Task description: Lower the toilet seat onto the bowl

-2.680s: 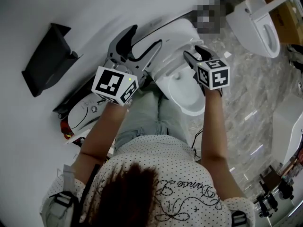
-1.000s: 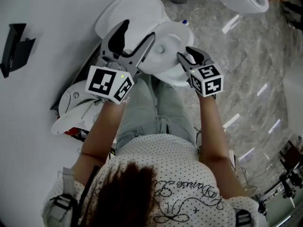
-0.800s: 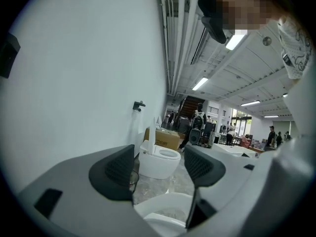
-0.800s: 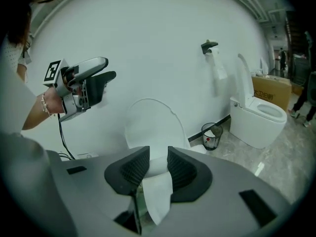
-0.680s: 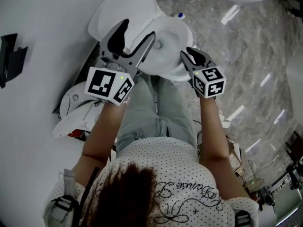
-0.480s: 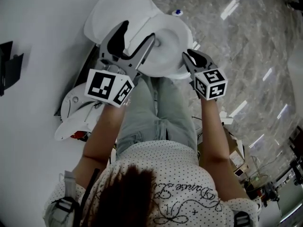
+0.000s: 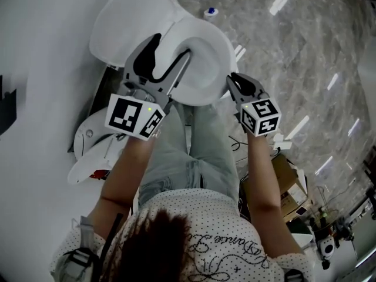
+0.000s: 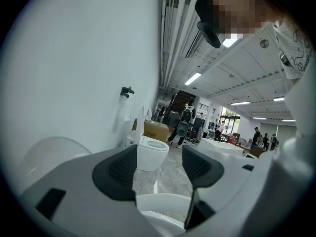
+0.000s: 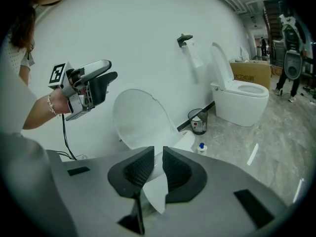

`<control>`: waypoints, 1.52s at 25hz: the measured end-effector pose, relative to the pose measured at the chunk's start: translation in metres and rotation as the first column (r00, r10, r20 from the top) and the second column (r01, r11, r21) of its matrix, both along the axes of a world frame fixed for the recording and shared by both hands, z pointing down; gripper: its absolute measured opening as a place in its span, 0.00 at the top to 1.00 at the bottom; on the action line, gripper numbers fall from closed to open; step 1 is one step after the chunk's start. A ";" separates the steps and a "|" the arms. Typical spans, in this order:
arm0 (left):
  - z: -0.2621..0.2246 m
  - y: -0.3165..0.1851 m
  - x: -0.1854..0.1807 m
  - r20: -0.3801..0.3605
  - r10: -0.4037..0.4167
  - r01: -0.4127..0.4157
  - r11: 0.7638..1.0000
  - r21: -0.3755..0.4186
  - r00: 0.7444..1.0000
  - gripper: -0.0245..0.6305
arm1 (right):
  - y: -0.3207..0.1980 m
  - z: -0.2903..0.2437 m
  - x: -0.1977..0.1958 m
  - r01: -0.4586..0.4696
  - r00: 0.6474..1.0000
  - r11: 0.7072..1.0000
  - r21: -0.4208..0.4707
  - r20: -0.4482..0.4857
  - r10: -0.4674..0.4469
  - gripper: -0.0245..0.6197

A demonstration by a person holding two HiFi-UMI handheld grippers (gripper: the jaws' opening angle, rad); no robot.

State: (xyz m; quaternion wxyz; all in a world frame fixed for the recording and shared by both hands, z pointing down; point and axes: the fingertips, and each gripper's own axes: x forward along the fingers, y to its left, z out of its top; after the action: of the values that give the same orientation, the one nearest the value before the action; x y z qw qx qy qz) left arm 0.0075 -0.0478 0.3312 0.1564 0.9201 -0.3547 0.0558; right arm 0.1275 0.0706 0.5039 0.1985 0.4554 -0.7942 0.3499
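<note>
- The right hand-held gripper (image 9: 157, 155) is clenched on the front edge of the toilet seat (image 7: 220, 51). Its jaws have just been closing, and its own view shows the white rim filling the narrow gap between the pads.
- The left hand-held gripper (image 7: 170, 46) is released. Its jaws have just been closing a little yet stand wide, with nothing between them, over the back left of the seat.
- The seat lies low and forward, well apart from the lid (image 7: 126, 22), which stands raised near the wall (image 9: 148, 43).
- Risk: the hold is a thin pinch on smooth, glossy plastic at the rim's very edge. If the pads slide off, the seat probably drops the last stretch and slams onto the bowl.
- Risk: one jaw appears to sit under the rim. Carried all the way down, it could get trapped between seat and bowl, so letting go just before contact looks wise.
- Risk: the wide left jaws hover close to the lid. A careless sweep might tip it forward onto the seat.
- Hard to tell: whether the seat already rests on the bowl. From above it covers the bowl entirely, and neither gripper view shows the gap beneath.
- The hinge is hidden behind the left gripper in the head view.
</note>
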 end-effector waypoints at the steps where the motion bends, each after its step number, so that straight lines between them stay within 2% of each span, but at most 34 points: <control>1: 0.004 0.000 0.002 0.003 0.005 -0.005 1.000 -0.002 1.000 0.53 | 0.003 0.003 0.002 -0.006 1.000 1.000 -0.005 -0.002 0.006 0.86; 3: 0.011 0.001 0.007 0.011 0.017 -0.017 1.000 -0.005 1.000 0.56 | 0.009 0.009 0.008 -0.019 1.000 1.000 -0.014 -0.004 0.019 0.86; 10: 0.036 0.013 0.024 0.012 0.069 -0.069 0.997 -0.034 0.998 0.75 | 0.024 0.031 0.024 -0.041 0.999 0.999 -0.032 -0.031 0.040 0.86; 16: 0.059 0.028 0.037 0.016 0.102 -0.100 0.992 -0.076 0.995 0.79 | 0.043 0.052 0.037 -0.050 0.997 0.996 -0.068 -0.069 0.045 0.86; 19: 0.065 0.035 0.044 0.004 0.127 -0.126 0.989 -0.078 0.992 0.92 | 0.048 0.065 0.043 -0.060 0.995 0.995 -0.084 -0.088 0.052 0.86; 30: 0.105 0.062 0.072 0.037 0.210 -0.204 0.972 -0.120 0.977 0.94 | 0.077 0.127 0.070 -0.102 0.990 0.982 -0.161 -0.116 0.083 0.87; 38: 0.136 0.077 0.072 0.081 0.230 -0.214 0.962 -0.168 0.970 0.95 | 0.092 0.176 0.086 -0.142 0.987 0.965 -0.221 -0.106 0.121 0.88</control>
State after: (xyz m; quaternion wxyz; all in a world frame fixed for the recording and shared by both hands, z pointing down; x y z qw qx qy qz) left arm 0.0793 0.0290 0.4667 0.2039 0.9347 -0.2512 0.1469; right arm 0.2135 0.1630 0.6799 0.2621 0.4970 -0.7067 0.4300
